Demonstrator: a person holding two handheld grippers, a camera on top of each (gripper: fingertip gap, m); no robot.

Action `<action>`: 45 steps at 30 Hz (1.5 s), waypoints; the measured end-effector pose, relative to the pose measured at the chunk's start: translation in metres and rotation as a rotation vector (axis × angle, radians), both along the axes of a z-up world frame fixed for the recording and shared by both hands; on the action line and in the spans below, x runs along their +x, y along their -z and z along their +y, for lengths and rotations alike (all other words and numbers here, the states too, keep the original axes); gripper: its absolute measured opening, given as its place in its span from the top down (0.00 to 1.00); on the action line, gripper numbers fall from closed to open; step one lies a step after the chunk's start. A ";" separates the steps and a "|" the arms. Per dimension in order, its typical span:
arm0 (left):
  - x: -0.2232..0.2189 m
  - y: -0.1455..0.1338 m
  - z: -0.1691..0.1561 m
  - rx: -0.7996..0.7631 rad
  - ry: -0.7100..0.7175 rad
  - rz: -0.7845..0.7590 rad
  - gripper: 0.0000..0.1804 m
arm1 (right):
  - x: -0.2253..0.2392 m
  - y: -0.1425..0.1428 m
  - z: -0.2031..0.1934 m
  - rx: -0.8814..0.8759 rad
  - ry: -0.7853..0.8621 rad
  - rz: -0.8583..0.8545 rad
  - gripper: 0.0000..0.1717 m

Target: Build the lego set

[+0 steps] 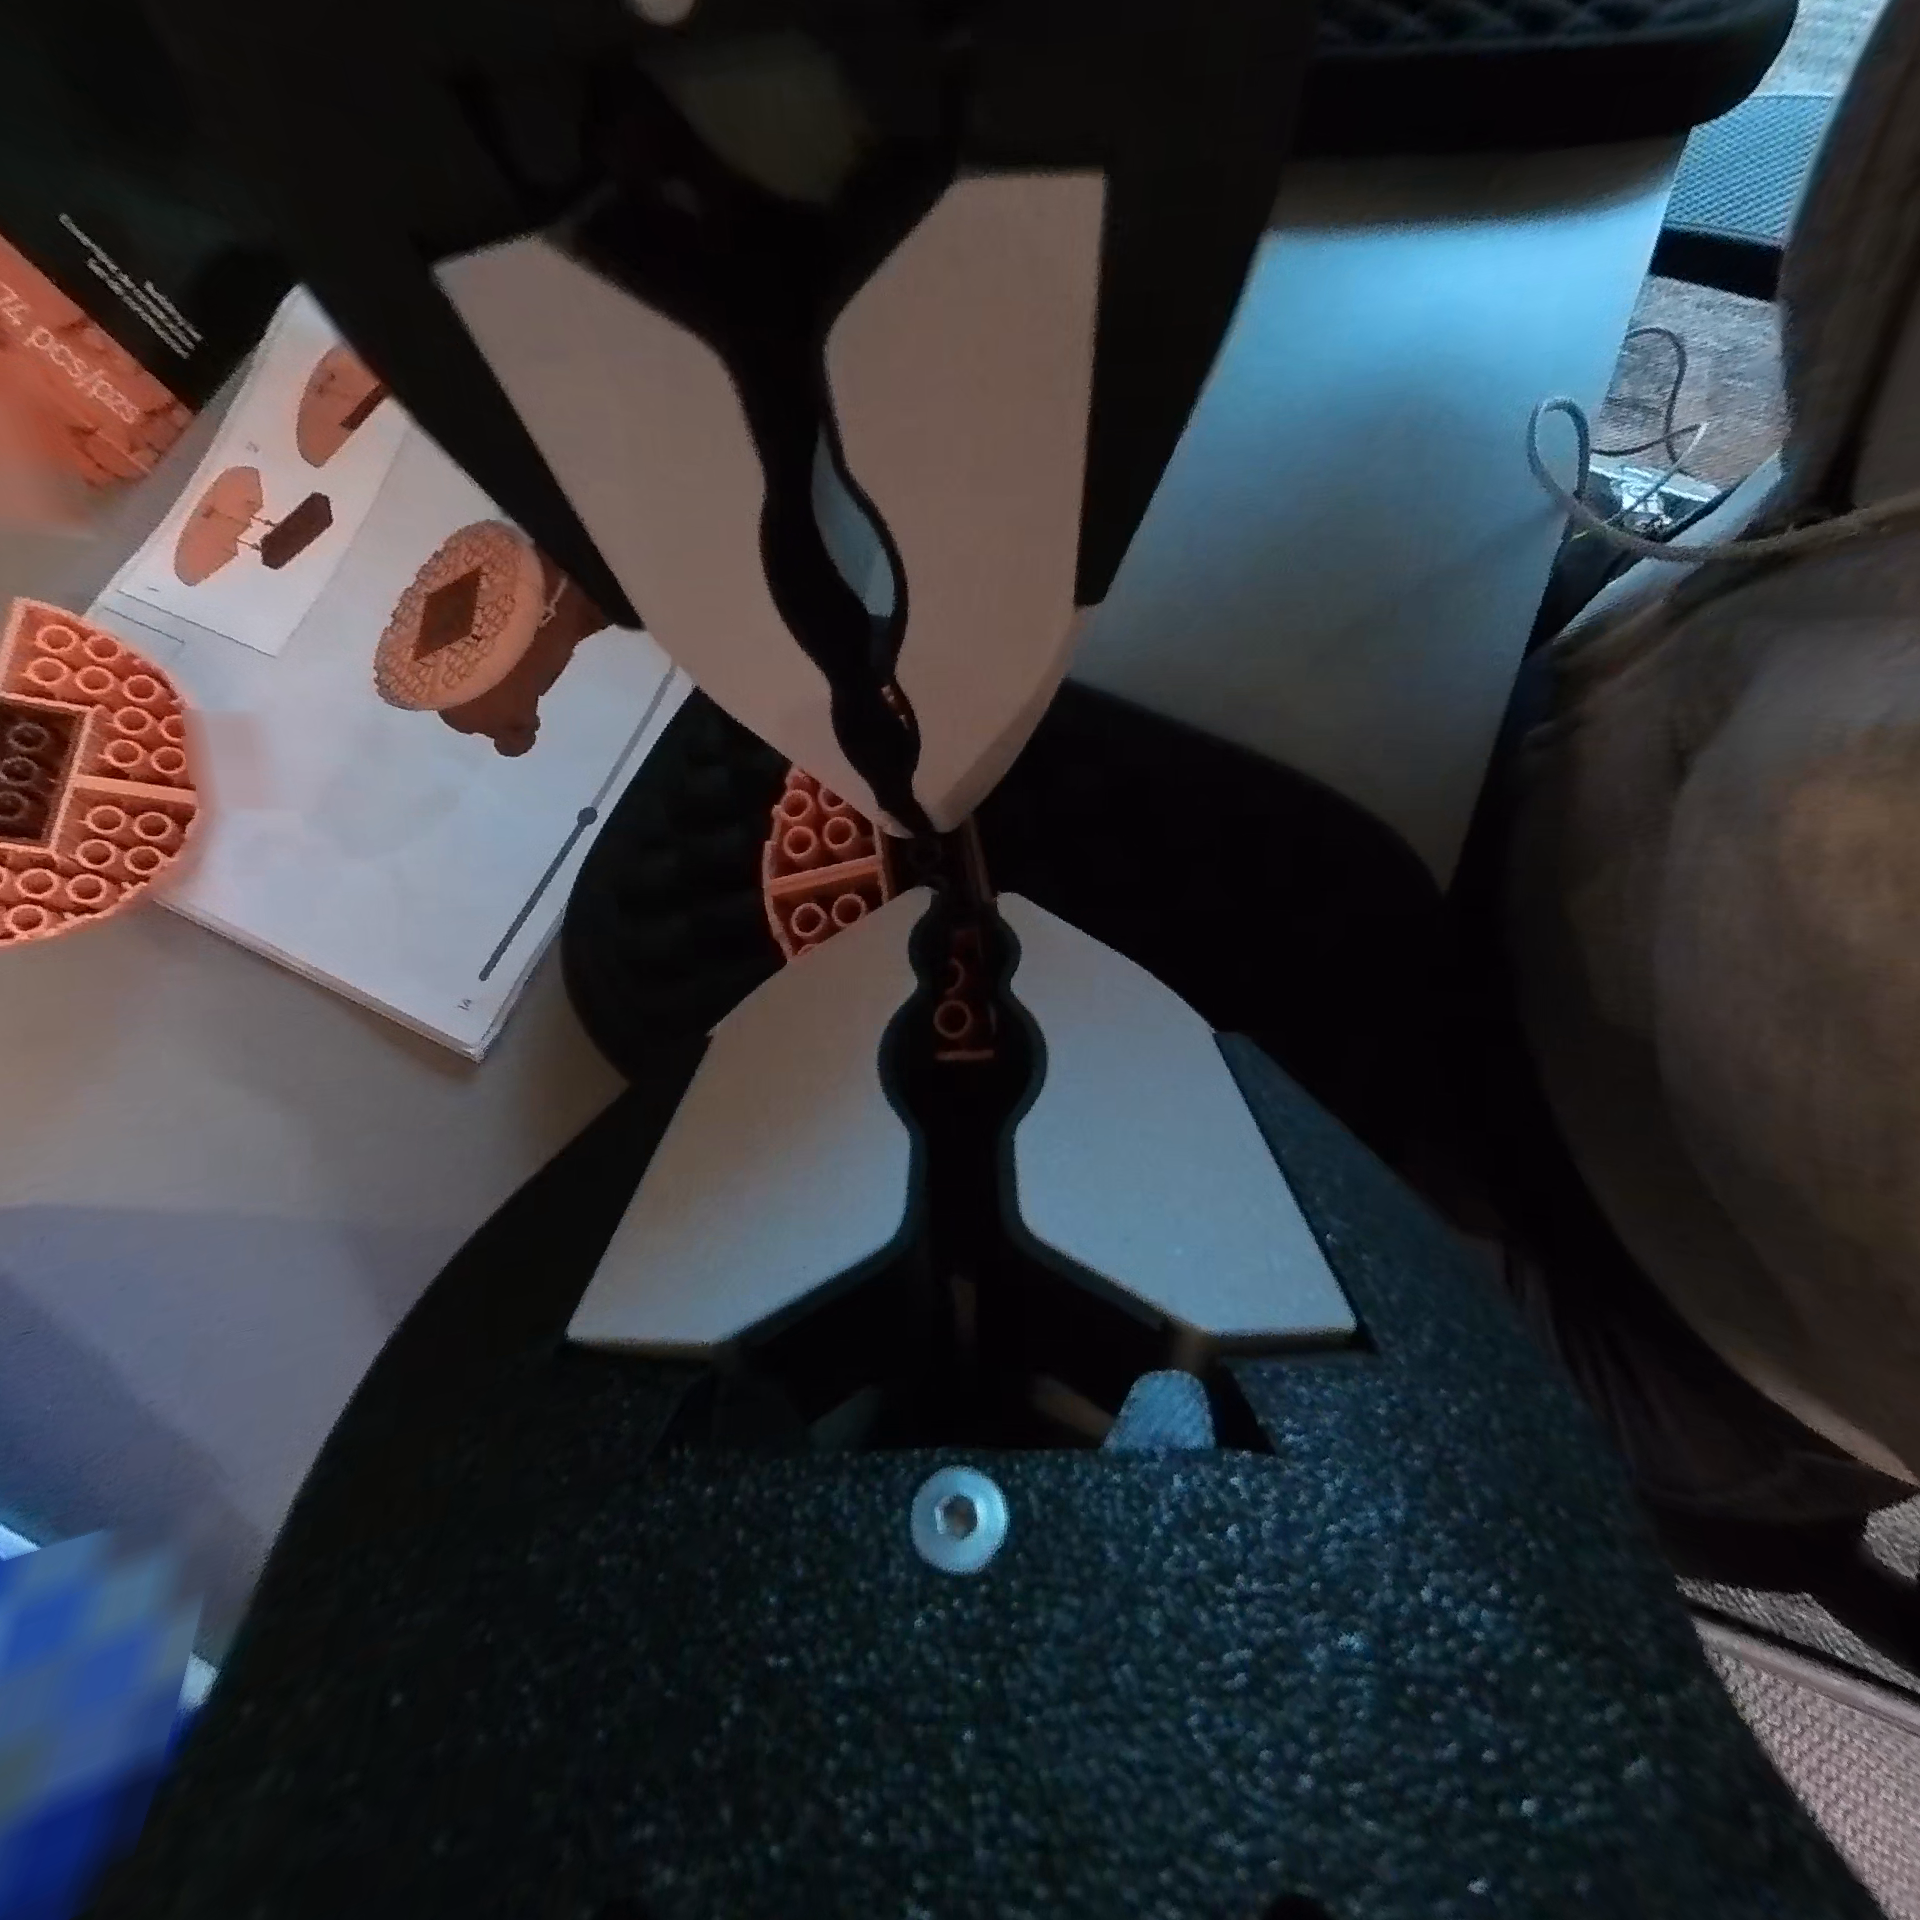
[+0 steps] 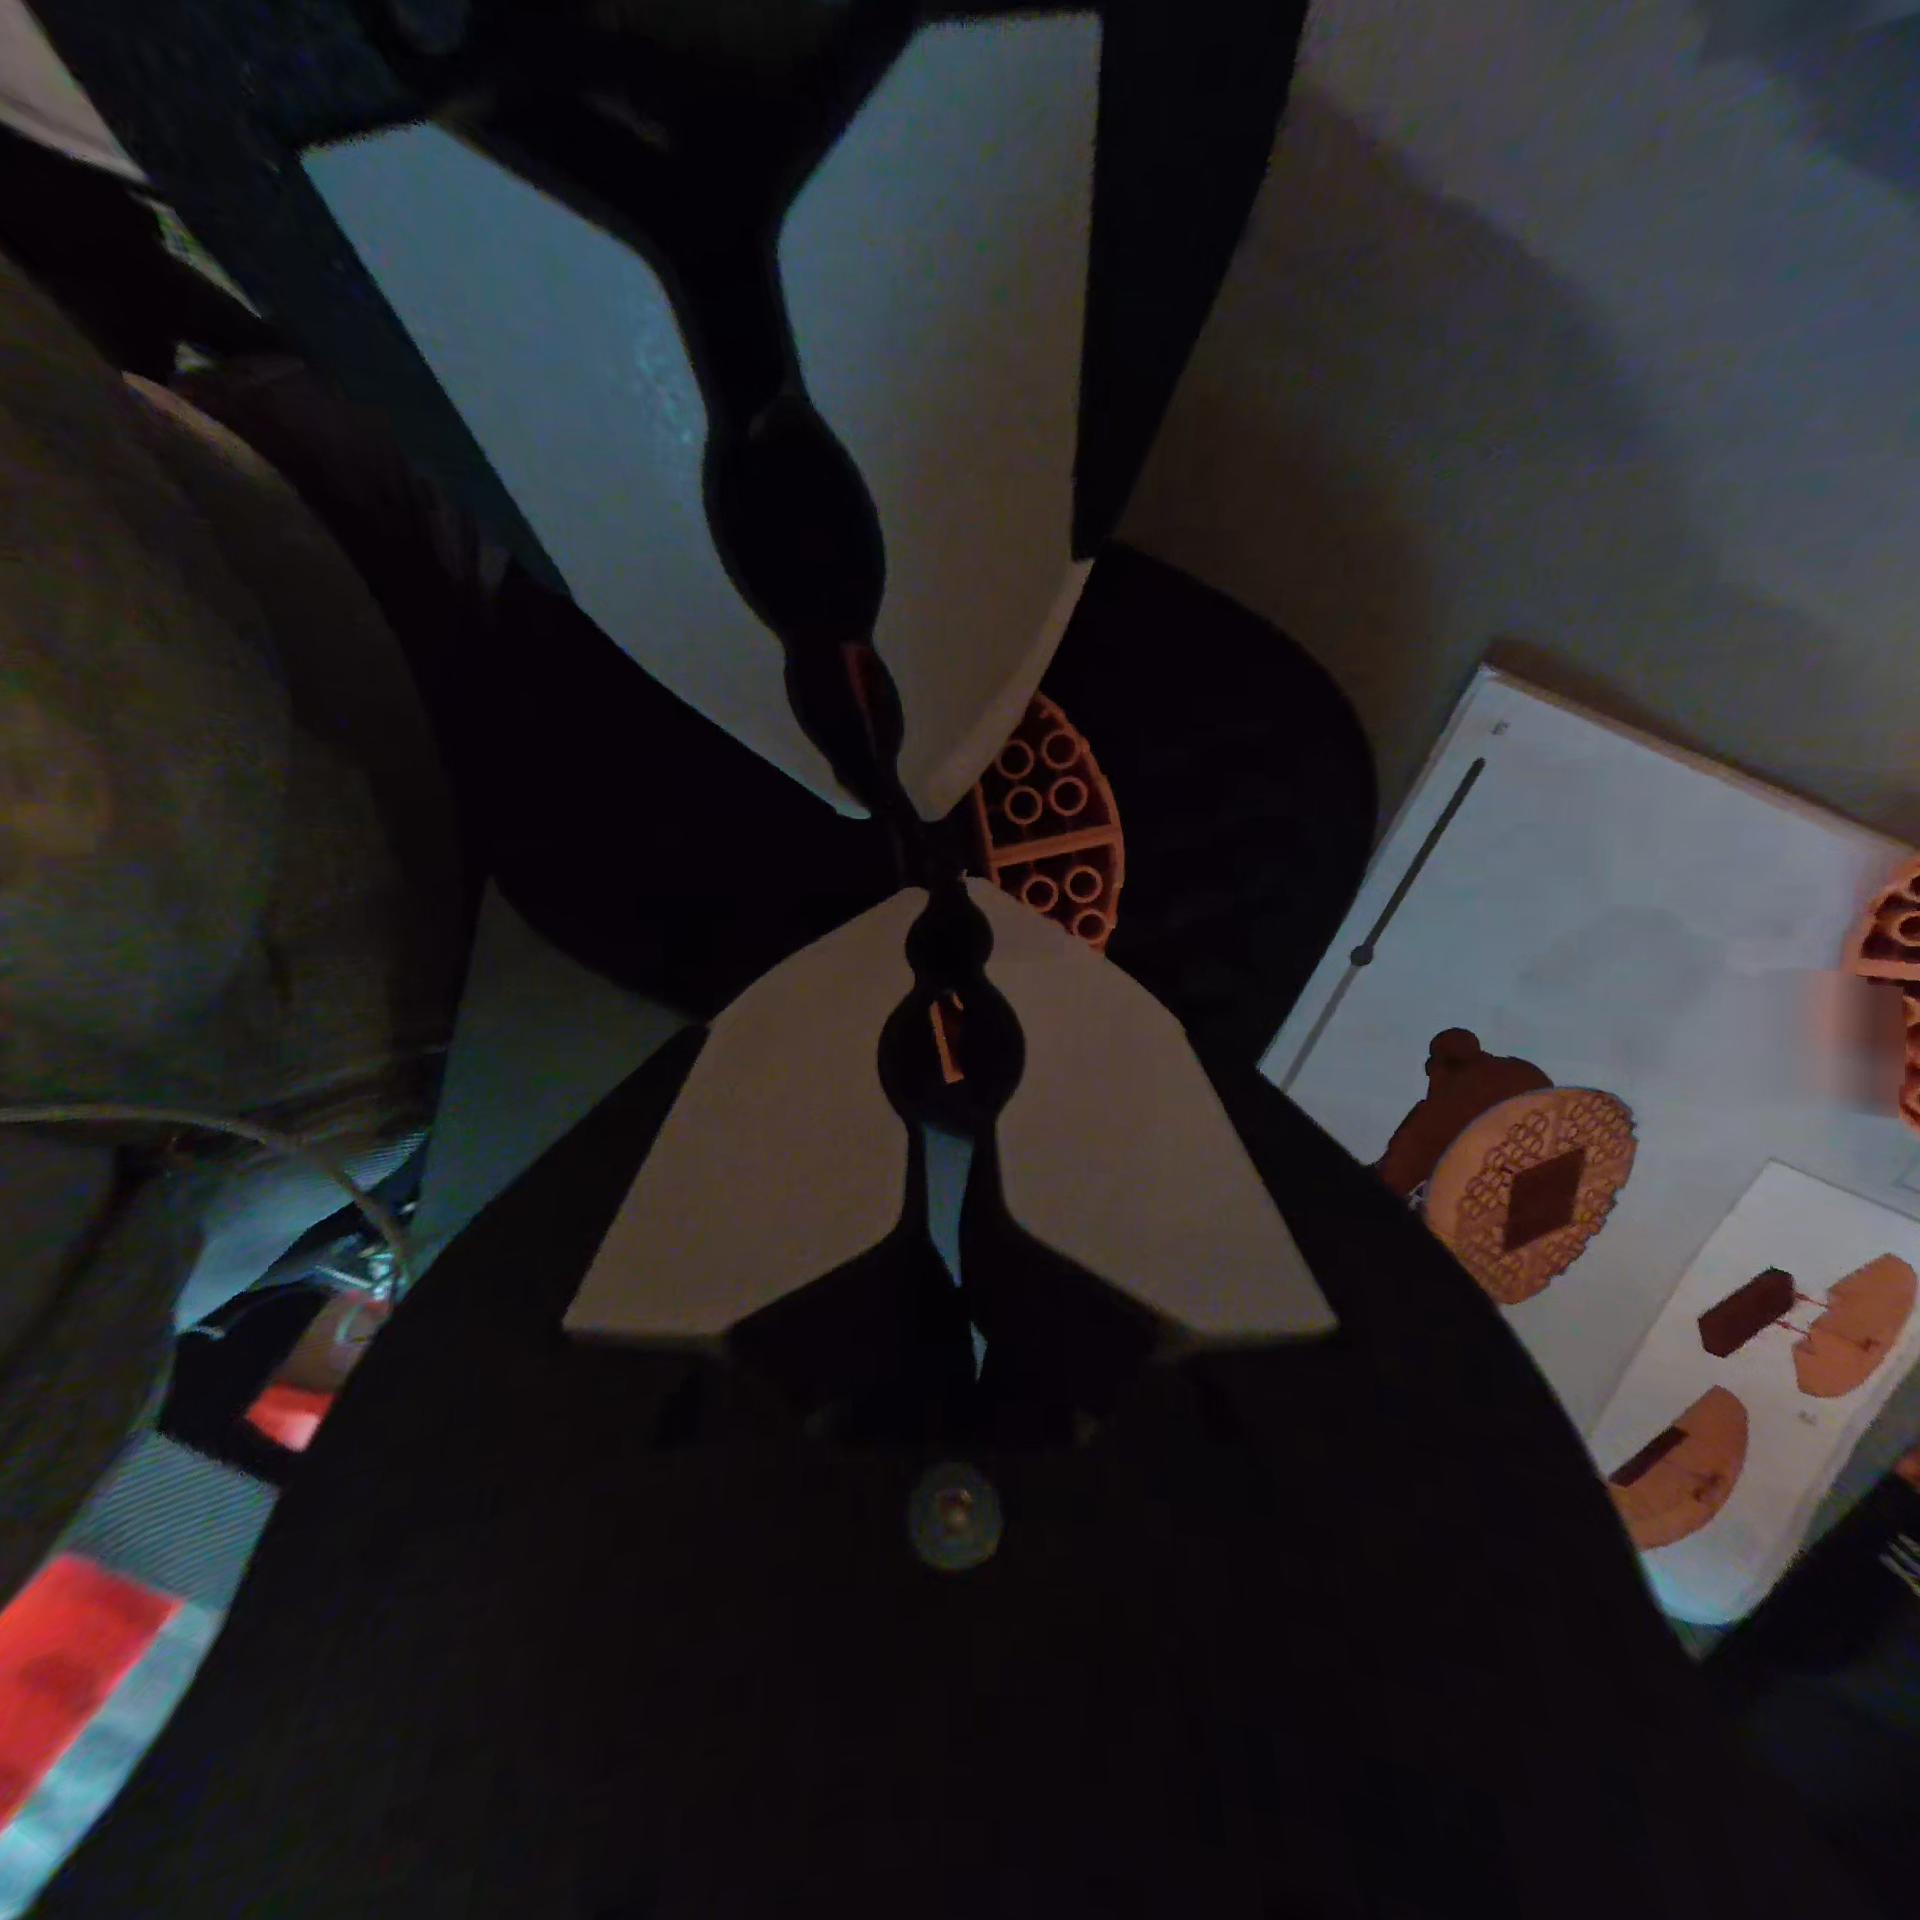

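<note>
We see an orange brick plate (image 1: 821,873), a rounded half-disc turned so its hollow underside with its rings of tubes faces the cameras, held up between our two grippers above a dark round seat (image 1: 1195,810). A dark brown brick (image 1: 951,883) sits along the plate's straight edge, and both tools meet on that spot. The left gripper (image 1: 961,914) has its fingertips nearly together, clamped on the edge of the orange plate where the dark brick sits; orange tubes show through the narrow slot between its pale fingers (image 1: 831,1174). The right gripper (image 2: 940,883) comes at the same piece from the opposite side, its pale fingers (image 2: 790,1174) drawn tight together with a thin orange edge showing in the slot between them, so it grips the plate's rim as well. In the right wrist view the plate (image 2: 1049,831) fans out to the right of the closed tips. Just beside the seat an open instruction booklet (image 1: 343,790) lies on the pale table (image 1: 260,1143), its pages showing pictures of round orange discs and a dark block. A second orange disc (image 1: 83,769) with a dark square brick at its middle rests on the booklet's far corner, partly out of view. Past that stands an orange and black box (image 1: 94,343). On the other side a person's lap in grey-brown cloth (image 1: 1714,935) fills the edge, with a drawstring (image 1: 1590,488) hanging across it.
</note>
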State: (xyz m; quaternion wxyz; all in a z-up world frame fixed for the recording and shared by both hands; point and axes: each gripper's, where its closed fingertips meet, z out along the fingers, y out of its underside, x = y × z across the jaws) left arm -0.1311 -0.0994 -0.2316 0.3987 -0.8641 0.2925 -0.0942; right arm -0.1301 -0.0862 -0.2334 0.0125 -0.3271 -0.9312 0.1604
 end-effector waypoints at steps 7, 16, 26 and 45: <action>-0.002 0.001 -0.001 -0.009 0.037 0.049 0.96 | -0.003 0.001 -0.001 -0.021 0.006 -0.058 1.00; -0.003 0.001 -0.003 -0.030 0.004 0.136 0.96 | 0.001 -0.026 0.019 -0.354 0.050 0.294 1.00; -0.001 0.000 0.000 -0.030 0.029 0.183 0.97 | -0.003 0.012 0.011 -0.508 0.075 0.291 0.80; 0.001 -0.006 -0.004 0.003 0.067 0.053 1.00 | -0.004 0.010 0.004 -0.376 -0.011 0.382 0.81</action>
